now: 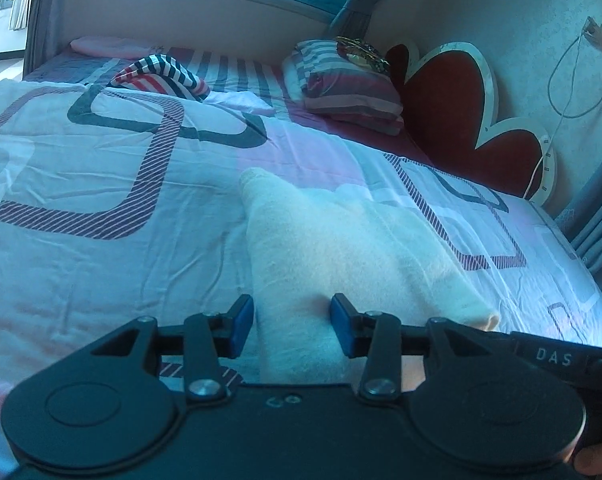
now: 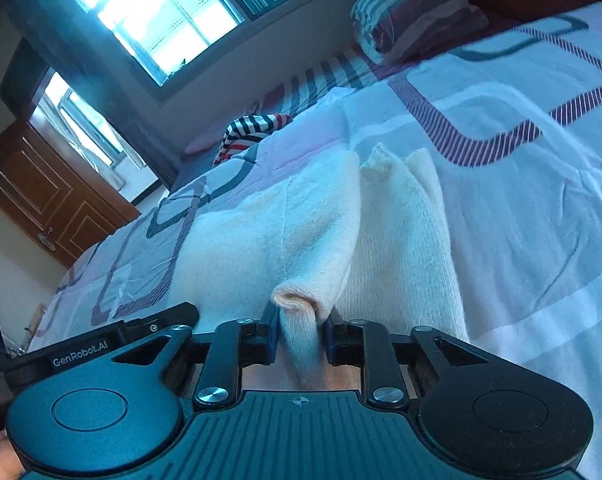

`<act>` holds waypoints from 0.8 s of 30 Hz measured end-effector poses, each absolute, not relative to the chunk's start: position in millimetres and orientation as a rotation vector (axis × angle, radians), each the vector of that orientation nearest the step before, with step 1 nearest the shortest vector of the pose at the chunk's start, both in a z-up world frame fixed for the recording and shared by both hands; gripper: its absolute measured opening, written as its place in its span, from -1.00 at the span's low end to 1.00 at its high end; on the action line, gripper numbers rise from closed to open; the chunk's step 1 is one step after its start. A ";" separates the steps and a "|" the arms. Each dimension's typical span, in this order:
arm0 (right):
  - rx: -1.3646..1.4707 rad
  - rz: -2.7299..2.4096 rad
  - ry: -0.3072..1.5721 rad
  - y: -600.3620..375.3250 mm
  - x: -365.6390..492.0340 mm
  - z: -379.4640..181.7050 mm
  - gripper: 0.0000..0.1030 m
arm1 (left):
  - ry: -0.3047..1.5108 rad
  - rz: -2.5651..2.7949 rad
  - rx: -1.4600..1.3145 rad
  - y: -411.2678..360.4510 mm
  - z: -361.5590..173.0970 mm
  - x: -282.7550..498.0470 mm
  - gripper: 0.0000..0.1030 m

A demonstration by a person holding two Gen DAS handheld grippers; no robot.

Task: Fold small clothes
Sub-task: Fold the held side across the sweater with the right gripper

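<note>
Cream knit garment (image 1: 353,248) spread lengthwise on the patterned quilt (image 1: 101,184), near the middle of the bed, already doubled into a long narrow band. Looks like small trousers or leggings, though hard to tell for sure.

Left gripper (image 1: 292,326) low over the near end of the band, blue pads (image 1: 243,322) set apart on either side of the cloth, released and pinching nothing visible. Probably placed there to straddle the edge before a fresh grasp, or to steady the near end while the other side moves.

Right gripper (image 2: 299,326) clenched on a rolled cuff or corner of the same garment (image 2: 301,312), cloth bunched between the fingers and hanging down behind them. Held that way, most likely, to carry that end over the rest for the next fold; the grip at a corner keeps the layers together.

Farther off, a black, white and red striped garment (image 1: 161,74) crumpled at the far side of the quilt, perhaps waiting its turn. Striped pillow (image 1: 349,88) far right, against a red scalloped headboard (image 1: 461,100).

Readable writing: "DAS" (image 1: 553,358) on the black bar seen in the left view; "GenRobot.AI" (image 2: 80,358) on the bar seen in the right view.
</note>
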State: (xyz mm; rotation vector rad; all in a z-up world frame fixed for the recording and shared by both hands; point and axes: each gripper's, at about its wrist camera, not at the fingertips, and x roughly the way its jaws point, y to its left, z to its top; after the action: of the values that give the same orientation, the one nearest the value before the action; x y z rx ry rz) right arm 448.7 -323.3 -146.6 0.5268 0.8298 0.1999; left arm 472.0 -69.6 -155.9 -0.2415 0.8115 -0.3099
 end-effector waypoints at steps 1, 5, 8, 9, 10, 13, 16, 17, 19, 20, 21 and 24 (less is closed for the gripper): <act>0.498 0.197 0.806 -321.5 445.2 -140.5 -0.71 | 0.805 -0.314 -0.242 -70.4 -154.4 471.1 -0.20; 0.434 0.184 0.767 -322.3 435.1 -124.3 -0.72 | 0.785 -0.351 -0.232 -80.3 -146.6 465.9 -0.21; 0.402 0.152 0.748 -334.8 428.4 -117.1 -0.72 | 0.787 -0.395 -0.225 -92.3 -144.6 461.9 -0.20; 0.401 0.138 0.748 -340.4 426.6 -117.0 -0.72 | 0.796 -0.405 -0.223 -96.6 -146.2 461.1 -0.20; 0.405 0.126 0.762 -346.4 427.1 -120.1 -0.72 | 0.806 -0.406 -0.215 -100.5 -148.9 460.7 -0.17; 0.452 0.137 0.851 -357.3 434.1 -139.4 -0.71 | 0.808 -0.376 -0.180 -107.4 -157.3 459.2 -0.11; 0.509 0.136 0.850 -362.5 429.4 -140.4 -0.58 | 0.821 -0.364 -0.185 -103.9 -157.4 456.8 -0.08; 0.515 0.137 0.848 -362.8 426.0 -137.9 -0.56 | 0.828 -0.366 -0.192 -101.4 -156.5 455.3 -0.08; 0.522 0.141 0.849 -363.4 416.5 -134.1 -0.55 | 0.840 -0.375 -0.200 -95.7 -155.3 449.9 -0.05; 0.534 0.144 0.851 -364.8 410.6 -132.6 -0.55 | 0.848 -0.381 -0.199 -93.4 -155.1 446.0 -0.05; 0.539 0.150 0.858 -364.0 404.4 -130.9 -0.55 | 0.859 -0.387 -0.195 -92.0 -155.7 441.8 -0.05; 0.521 0.146 0.887 -363.7 386.3 -131.8 -0.55 | 0.912 -0.405 -0.187 -89.4 -164.8 428.5 -0.05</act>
State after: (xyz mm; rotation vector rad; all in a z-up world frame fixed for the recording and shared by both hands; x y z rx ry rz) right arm 386.3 -363.7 -131.8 0.5214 0.8867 0.1457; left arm 428.5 -89.4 -164.8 -0.1875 0.9125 -0.4046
